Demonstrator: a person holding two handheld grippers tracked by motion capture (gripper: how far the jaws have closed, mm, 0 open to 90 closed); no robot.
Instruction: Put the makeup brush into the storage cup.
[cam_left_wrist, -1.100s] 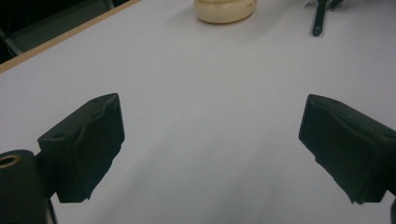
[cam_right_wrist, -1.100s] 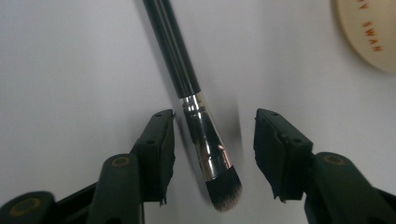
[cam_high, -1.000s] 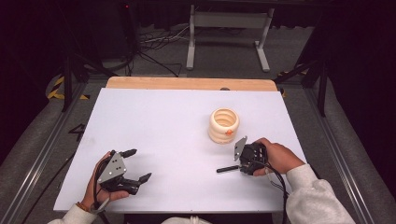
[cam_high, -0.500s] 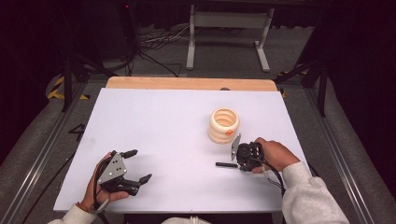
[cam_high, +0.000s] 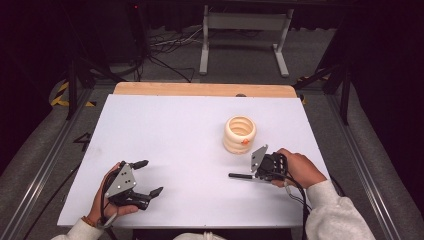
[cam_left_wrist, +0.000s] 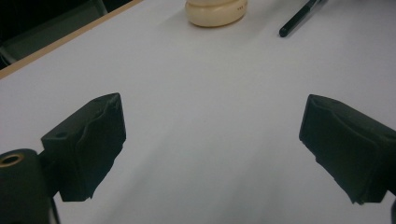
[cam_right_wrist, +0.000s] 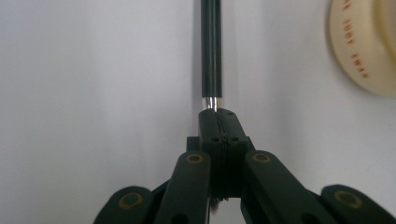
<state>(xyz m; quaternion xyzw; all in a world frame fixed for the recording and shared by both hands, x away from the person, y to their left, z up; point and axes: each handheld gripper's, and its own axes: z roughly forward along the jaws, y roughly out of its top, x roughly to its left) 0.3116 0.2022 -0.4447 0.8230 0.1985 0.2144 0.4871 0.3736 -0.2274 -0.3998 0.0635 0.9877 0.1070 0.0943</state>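
A black pen (cam_high: 241, 176) lies level over the white tabletop (cam_high: 175, 130), pointing left. My right gripper (cam_high: 254, 176) is shut on its end, the jaws having just closed further. In the right gripper view the pen (cam_right_wrist: 211, 46) sticks straight out past the pinched jaws of my right gripper (cam_right_wrist: 218, 116). A cream ribbed ring stack (cam_high: 239, 134) stands upright just beyond that hand, apart from it. My left gripper (cam_high: 150, 177) rests at the near left, open with nothing between its jaws. In its own view, my left gripper (cam_left_wrist: 212, 135) faces the ring stack (cam_left_wrist: 215, 11) and the pen (cam_left_wrist: 299, 18).
A bare wooden strip (cam_high: 200, 89) runs along the table's far edge. Behind it stand a grey metal frame (cam_high: 240, 30) and loose cables (cam_high: 165, 55) on the floor. Metal rails (cam_high: 45, 165) run along both sides of the table.
The right hand has shifted only slightly with the pen at its jaws. The left hand and the ring stack have not moved.
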